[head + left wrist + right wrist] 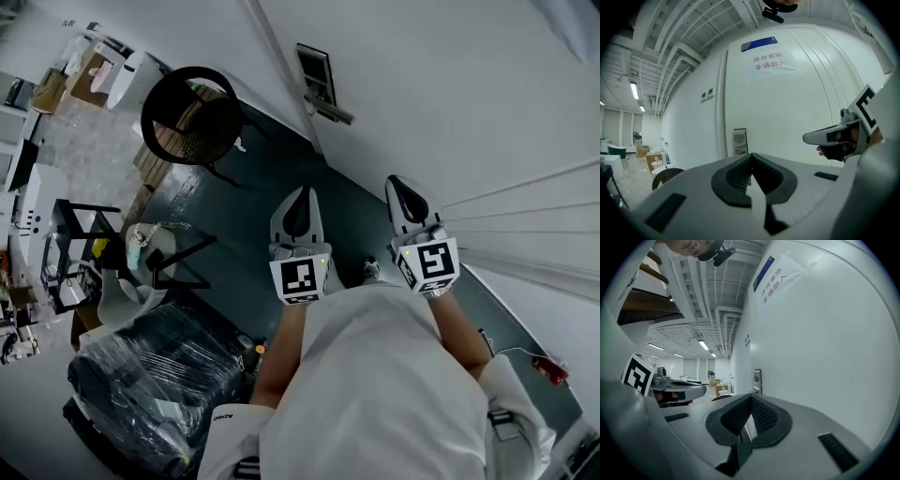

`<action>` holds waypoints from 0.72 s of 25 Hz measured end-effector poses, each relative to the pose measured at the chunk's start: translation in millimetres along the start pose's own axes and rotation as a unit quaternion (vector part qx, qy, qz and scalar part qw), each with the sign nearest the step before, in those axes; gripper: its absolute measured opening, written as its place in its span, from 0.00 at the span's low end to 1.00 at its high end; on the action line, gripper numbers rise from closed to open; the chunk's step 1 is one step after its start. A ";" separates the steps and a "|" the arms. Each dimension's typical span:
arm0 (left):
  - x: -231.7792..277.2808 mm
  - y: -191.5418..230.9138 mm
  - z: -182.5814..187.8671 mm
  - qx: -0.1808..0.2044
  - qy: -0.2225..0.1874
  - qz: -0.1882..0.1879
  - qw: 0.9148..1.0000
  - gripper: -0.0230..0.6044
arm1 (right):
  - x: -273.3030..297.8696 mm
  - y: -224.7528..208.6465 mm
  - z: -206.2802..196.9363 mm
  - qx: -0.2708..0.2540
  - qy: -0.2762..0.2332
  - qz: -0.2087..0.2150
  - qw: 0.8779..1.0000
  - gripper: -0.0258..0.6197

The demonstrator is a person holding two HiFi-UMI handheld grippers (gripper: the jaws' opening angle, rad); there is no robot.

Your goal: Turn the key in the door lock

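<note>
Left tool [301, 195] well short of lock [316, 73].

the head view looks steeply down over the person [375, 394]; both gripper views face level (side by side); all three share the far-off lock panel [319, 80] [739, 142] [757, 380].

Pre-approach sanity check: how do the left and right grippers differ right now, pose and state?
Place: the white, black-padded left gripper hangs over the dark floor; the matching right gripper sits closer to the white door. Heading in the head view: the left gripper points straight up the picture, the right gripper slants up-left. Shared: both have fingers shut on nothing and face the grey door lock.
</note>
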State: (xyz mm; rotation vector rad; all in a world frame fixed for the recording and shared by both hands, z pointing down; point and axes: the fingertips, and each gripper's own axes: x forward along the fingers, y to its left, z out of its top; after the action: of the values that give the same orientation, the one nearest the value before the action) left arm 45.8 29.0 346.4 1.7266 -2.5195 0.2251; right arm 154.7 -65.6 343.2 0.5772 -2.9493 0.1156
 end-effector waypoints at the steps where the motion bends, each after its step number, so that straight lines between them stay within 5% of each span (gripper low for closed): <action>1: 9.5 4.5 -2.0 -0.002 0.001 -0.011 1.000 0.05 | 6.0 -1.9 -0.4 0.001 0.001 -0.012 1.000 0.03; 9: 82.7 43.4 3.3 0.006 -0.002 -0.101 0.995 0.05 | 55.8 -7.7 7.1 0.012 0.009 -0.101 0.995 0.03; 18: 134.7 63.8 -10.4 0.008 0.008 -0.198 0.980 0.05 | 90.0 -6.7 10.5 0.022 0.011 -0.201 0.979 0.03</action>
State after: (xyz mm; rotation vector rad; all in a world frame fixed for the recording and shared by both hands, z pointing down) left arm -62.7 -70.7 371.7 2.1700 -2.1033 0.2278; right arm 73.4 -106.1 346.2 1.1515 -2.7472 0.1425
